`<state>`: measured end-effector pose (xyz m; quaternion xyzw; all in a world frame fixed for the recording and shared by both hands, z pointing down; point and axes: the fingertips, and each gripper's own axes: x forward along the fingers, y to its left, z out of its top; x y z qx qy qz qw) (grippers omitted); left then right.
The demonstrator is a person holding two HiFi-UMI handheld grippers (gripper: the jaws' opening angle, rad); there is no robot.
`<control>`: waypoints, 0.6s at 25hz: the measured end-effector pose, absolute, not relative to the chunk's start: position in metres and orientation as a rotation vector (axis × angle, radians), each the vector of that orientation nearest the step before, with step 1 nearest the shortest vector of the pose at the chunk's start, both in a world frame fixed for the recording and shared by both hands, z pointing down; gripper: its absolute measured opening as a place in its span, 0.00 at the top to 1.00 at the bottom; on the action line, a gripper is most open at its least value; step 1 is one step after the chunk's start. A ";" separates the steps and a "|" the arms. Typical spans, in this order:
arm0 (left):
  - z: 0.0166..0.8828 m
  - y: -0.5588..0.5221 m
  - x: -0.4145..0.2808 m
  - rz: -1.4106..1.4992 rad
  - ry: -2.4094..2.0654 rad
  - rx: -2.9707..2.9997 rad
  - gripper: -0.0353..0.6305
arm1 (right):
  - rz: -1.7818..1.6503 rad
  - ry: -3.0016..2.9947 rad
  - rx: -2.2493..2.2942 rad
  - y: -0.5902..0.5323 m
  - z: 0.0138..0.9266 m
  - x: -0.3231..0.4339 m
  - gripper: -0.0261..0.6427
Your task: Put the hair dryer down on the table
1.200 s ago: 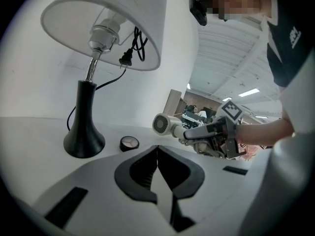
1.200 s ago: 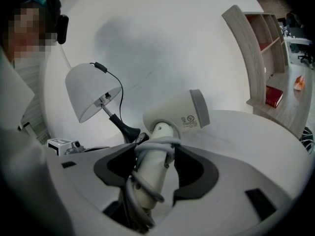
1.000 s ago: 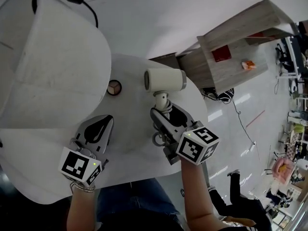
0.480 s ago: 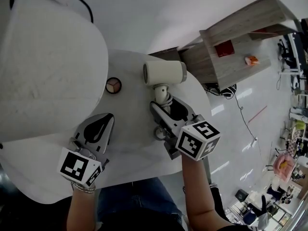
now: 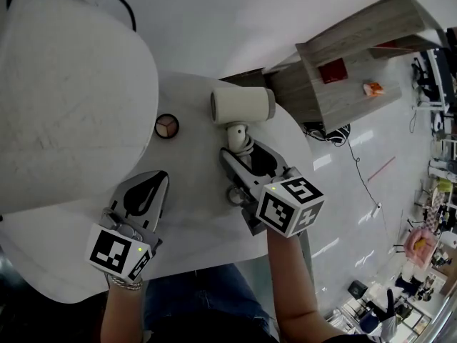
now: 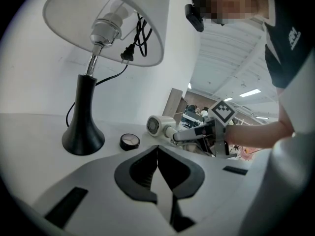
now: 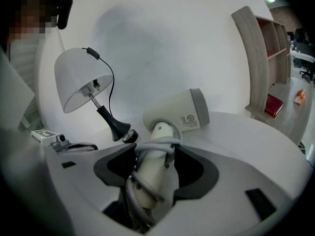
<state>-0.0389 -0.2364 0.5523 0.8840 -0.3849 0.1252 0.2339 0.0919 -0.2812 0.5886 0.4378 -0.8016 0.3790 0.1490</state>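
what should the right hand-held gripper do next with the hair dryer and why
Probably lower the right hand-held gripper until the cream barrel-shaped hair dryer rests on the round white table, then open it. Its jaws clamp the cord-wrapped handle, and no view shows clearly whether the dryer touches the tabletop.

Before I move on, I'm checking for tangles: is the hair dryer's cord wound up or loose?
Wound up: the cord loops around the handle of the hair dryer, clamped in the right gripper.

Looks like a big open office or lab hall here: glossy pale floor (image 5: 400, 134), a wooden shelf (image 5: 357, 41) holding a red book (image 5: 332, 71), desks (image 5: 437, 73) crowding the far edge, strip lights (image 6: 250, 93) overhead.
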 end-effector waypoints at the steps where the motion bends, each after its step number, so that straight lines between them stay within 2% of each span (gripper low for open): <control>1: 0.552 -0.236 -0.040 0.344 -1.062 2.425 0.92 | 1.087 -2.294 1.259 -0.281 0.590 0.091 0.57; 15: 0.543 -0.225 -0.049 0.308 -1.081 2.404 0.92 | 1.070 -2.185 1.289 -0.279 0.599 0.088 0.56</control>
